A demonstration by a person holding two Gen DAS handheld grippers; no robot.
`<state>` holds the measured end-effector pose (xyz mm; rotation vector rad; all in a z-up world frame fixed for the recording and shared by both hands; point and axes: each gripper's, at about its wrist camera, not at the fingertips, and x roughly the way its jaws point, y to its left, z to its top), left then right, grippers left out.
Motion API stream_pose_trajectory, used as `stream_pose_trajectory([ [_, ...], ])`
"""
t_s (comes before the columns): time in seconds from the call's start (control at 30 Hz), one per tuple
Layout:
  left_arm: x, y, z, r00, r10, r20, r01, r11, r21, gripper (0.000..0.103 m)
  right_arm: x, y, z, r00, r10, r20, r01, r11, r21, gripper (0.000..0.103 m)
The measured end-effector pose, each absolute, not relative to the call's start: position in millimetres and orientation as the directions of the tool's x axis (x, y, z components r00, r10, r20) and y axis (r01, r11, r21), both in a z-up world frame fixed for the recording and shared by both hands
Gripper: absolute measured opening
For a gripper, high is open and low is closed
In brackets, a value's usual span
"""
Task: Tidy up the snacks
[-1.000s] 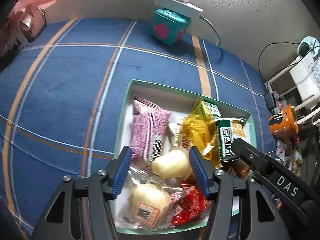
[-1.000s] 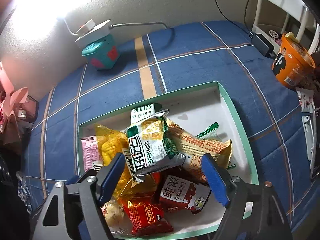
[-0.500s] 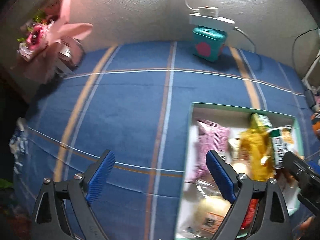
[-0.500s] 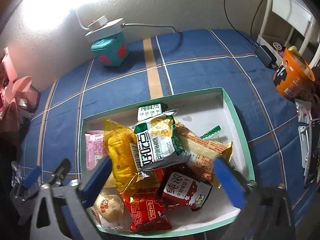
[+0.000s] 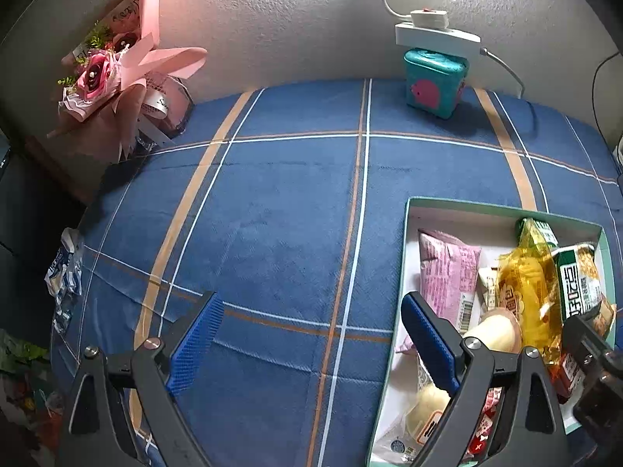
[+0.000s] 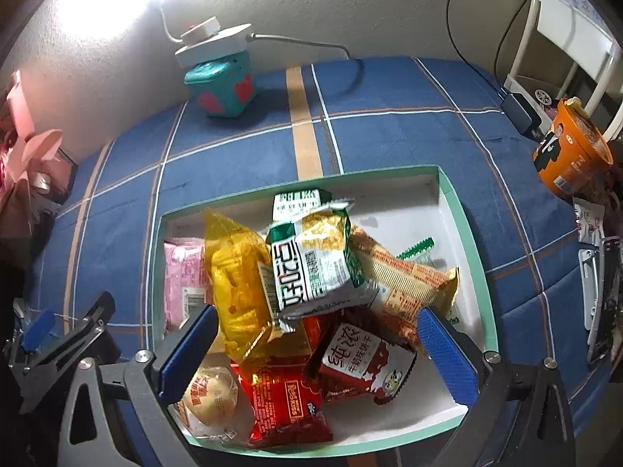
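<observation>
Left tool [image 5: 311, 346]: spread wide, nothing between the blue pads, hanging over bare blue plaid cloth [image 5: 272, 233]. Right-hand pad [image 5: 426, 344] just over the left wall of the green-edged box [image 5: 407, 257]; left-hand pad [image 5: 194, 344] well out over the cloth. Just past that right pad, inside the box: a pink packet [image 5: 447, 272], a pale round bun [image 5: 496, 330], a yellow bag [image 5: 525, 288], a green-and-white packet [image 5: 576, 280]. Far ahead by the wall, a teal tin [image 5: 432, 79] with a white power strip [image 5: 436, 35] on top; far ahead to the left, a pink bouquet [image 5: 113, 74].

Right tool [image 6: 317, 354]: also spread wide, gripping nothing, poised over the near half of the same box [image 6: 467, 241]. Between and under the pads: a wrapped bun [image 6: 212, 397] nearest on the left, a red packet [image 6: 288, 404] beside it, a dark red packet with white label [image 6: 358, 362] toward the right pad. Further in: yellow bag [image 6: 237, 276] and green-and-white packet [image 6: 315, 268] stacked on top of the heap, an orange-tan packet [image 6: 405, 284] to the right, pink packet [image 6: 183, 276] along the left wall. Far right corner of the box bare. Beyond the box, cloth [image 6: 389, 116], then teal tin [image 6: 222, 89] and power strip [image 6: 214, 41] at the wall. Well off to the right, an orange cup of noodles [image 6: 568, 155]. Left tool [image 6: 58, 334] partly visible at the left edge.
</observation>
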<state>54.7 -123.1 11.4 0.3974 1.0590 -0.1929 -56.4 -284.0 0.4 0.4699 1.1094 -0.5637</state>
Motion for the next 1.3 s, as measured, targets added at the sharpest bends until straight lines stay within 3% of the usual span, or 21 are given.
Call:
stream_pose_trajectory([
  [0.83,12,-70,21,0.448,0.013,-0.894,0.320,0.931,0.174,0.093,-108,-238,13,0.435,-0.193,-0.879,0.609,0.782,0.130,0.103],
  [1.3,-12,-43,22,0.487,0.040,-0.873,0.329,0.917,0.225,0.093,-135,-222,6,0.431,-0.197,-0.880,0.619,0.774,0.130,0.101],
])
